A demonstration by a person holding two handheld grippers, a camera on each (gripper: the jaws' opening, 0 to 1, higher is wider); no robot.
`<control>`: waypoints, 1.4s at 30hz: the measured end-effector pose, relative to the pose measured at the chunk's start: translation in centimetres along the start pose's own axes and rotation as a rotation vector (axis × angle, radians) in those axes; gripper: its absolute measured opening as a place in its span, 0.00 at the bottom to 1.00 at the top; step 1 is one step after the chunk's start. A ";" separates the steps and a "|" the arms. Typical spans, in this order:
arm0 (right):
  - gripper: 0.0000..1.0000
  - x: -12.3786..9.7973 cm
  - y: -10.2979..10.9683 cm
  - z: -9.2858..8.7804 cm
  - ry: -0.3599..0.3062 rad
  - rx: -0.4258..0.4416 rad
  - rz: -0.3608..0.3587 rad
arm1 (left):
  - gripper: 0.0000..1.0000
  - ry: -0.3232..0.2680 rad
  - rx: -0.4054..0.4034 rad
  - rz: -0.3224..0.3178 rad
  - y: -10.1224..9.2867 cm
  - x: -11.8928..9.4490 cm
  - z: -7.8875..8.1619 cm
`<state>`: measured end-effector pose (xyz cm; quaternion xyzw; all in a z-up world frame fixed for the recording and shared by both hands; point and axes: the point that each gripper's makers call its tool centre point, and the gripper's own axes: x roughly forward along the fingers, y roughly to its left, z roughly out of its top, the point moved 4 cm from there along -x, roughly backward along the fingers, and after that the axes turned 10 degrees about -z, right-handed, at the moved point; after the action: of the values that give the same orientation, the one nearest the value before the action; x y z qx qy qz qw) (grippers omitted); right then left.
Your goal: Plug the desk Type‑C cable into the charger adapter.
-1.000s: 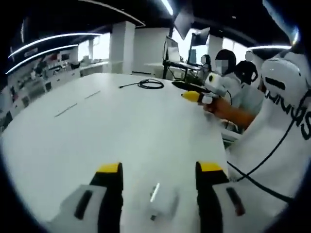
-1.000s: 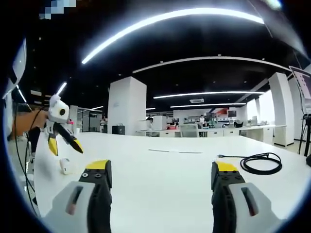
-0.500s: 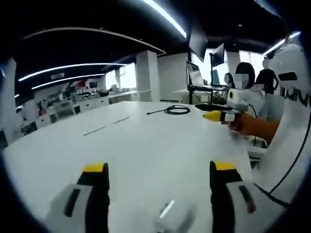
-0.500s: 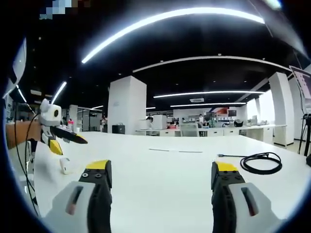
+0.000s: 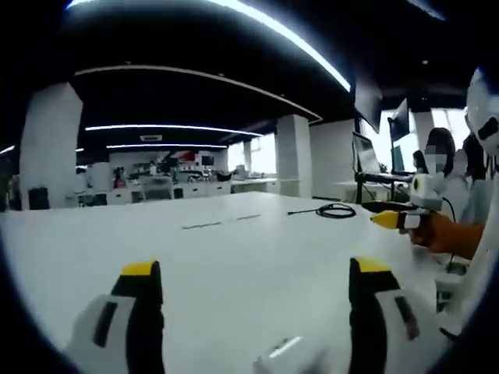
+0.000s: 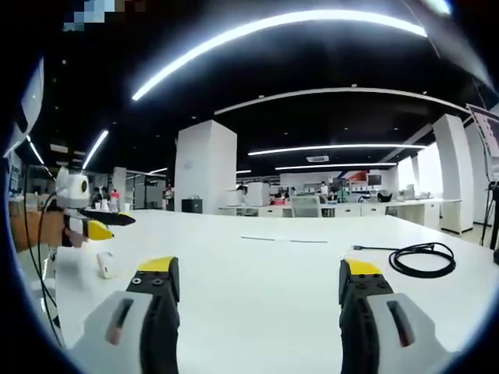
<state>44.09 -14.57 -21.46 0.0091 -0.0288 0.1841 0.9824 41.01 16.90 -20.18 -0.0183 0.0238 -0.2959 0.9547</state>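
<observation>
Both claws gape empty, left claw just above the charger adapter.

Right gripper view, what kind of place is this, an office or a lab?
Probably a large open-plan office or lab: a long white table with a coiled black cable, rows of desks behind it, white pillars and strip ceiling lights.

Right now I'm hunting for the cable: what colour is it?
Black; the coiled cable shows best in the right gripper view.
</observation>
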 end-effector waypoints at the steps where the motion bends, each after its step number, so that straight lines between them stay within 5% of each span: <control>1: 0.85 0.0 0.1 0.0 0.000 -0.002 0.001 | 1.00 -0.017 -0.014 0.009 0.2 -0.2 0.0; 7: 0.85 -0.1 0.9 0.2 0.004 -0.008 0.005 | 1.00 -0.055 -0.055 0.061 1.1 -1.0 -0.3; 14: 0.86 -0.1 1.5 0.1 0.007 -0.013 0.009 | 1.00 -0.047 0.060 0.126 1.5 -1.2 -0.5; 25: 0.86 -0.1 1.2 -0.2 0.026 -0.029 0.002 | 1.00 -0.066 0.008 0.124 1.5 -1.2 -0.8; 33: 0.86 0.0 -2.0 0.1 0.056 -0.105 -0.019 | 1.00 -0.064 0.017 0.126 1.4 -1.5 -0.9; 42: 0.84 1.4 -4.7 -1.4 0.178 -0.183 0.024 | 1.00 -0.069 0.009 0.124 1.1 -1.6 -0.7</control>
<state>47.21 -18.39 -22.77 -0.0975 0.0419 0.1924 0.9756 40.31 18.70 -20.92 -0.0225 -0.0095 -0.2353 0.9716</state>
